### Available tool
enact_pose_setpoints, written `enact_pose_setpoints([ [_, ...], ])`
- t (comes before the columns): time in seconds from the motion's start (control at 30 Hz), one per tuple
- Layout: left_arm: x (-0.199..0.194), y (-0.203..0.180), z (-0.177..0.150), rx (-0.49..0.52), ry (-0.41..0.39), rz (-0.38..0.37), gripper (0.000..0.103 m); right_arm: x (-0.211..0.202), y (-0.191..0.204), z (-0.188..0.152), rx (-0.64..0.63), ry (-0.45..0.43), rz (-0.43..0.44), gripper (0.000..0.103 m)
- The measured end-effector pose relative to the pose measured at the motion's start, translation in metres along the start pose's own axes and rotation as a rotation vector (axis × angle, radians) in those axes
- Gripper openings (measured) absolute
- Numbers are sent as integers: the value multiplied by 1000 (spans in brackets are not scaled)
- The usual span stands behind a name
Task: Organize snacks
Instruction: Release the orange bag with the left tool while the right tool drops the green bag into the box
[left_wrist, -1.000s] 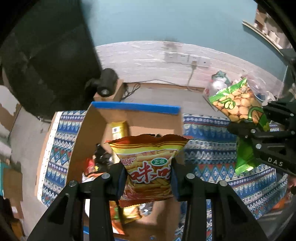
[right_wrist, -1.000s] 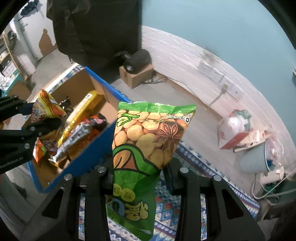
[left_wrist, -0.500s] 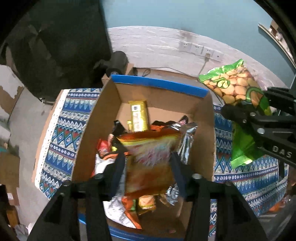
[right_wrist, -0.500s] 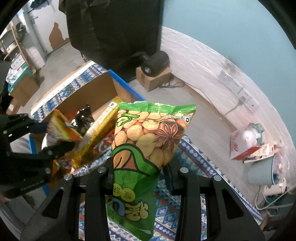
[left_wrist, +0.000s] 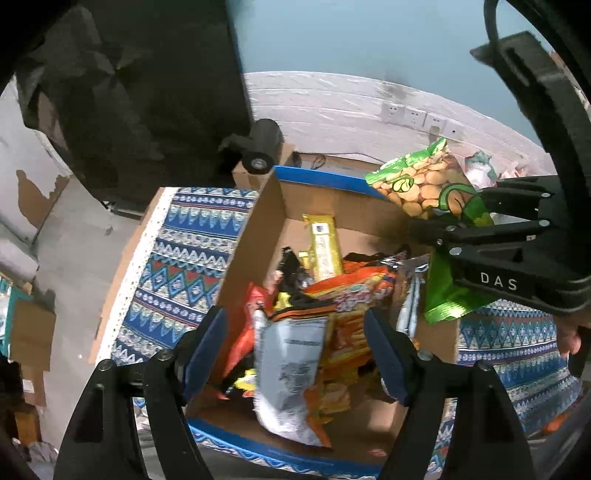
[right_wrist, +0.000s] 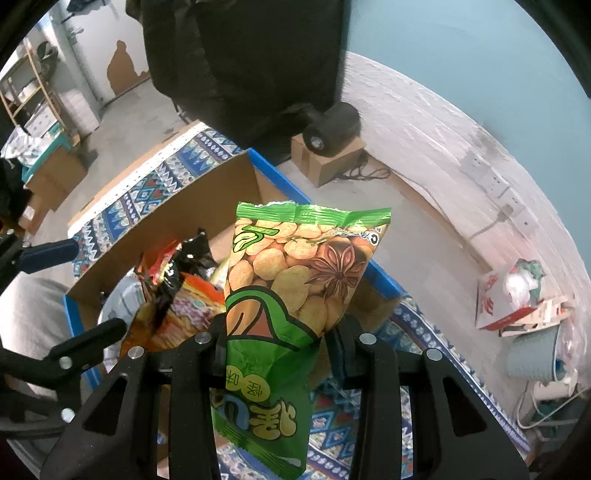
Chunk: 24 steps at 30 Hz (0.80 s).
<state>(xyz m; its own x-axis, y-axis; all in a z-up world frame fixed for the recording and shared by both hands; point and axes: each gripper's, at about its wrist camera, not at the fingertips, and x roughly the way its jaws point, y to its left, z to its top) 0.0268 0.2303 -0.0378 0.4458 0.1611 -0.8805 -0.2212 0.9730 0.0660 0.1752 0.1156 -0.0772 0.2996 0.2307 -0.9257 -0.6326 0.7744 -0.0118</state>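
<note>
A cardboard box (left_wrist: 258, 229) with a blue rim stands on a patterned cloth and holds several snack packs. My left gripper (left_wrist: 293, 321) hangs over its near end with the jaws opening, the blue pads clear of everything. The orange snack bag (left_wrist: 354, 295) lies loose on the pile below them. My right gripper (right_wrist: 280, 339) is shut on a green snack bag (right_wrist: 295, 280), upright over the box's right side. The left wrist view shows that green snack bag (left_wrist: 424, 184) and the right gripper (left_wrist: 454, 218) above the box's far right corner.
The blue patterned cloth (left_wrist: 184, 251) spreads around the box. Behind it a small carton carries a black round device (left_wrist: 262, 147), under a large dark shape. A red-and-white bag (right_wrist: 517, 295) and a grey bin (right_wrist: 532, 358) stand by the wall at the right.
The left jaws have spread and let go of the orange bag, which dropped onto the pile in the box. Both grippers moved in over the box; the right one still holds the green bag.
</note>
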Motion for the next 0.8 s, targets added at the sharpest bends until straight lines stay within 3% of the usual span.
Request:
enact_pose_setpoints([
  [0.23, -2, 21, -3, -60, 11, -10, 78, 7, 7, 6, -20, -6, 21, 38],
  [0.5, -24, 20, -3, -62, -36, -22, 82, -11, 12, 6, -37, -62, 30, 51],
  [0.6, -30, 18, -4, -58, -42, -22, 82, -23, 11, 5, -28, -95, 25, 61],
  [0.8, -44, 14, -7, -34, -67, -11, 82, -50, 5, -8, 10, -143, 35, 64],
])
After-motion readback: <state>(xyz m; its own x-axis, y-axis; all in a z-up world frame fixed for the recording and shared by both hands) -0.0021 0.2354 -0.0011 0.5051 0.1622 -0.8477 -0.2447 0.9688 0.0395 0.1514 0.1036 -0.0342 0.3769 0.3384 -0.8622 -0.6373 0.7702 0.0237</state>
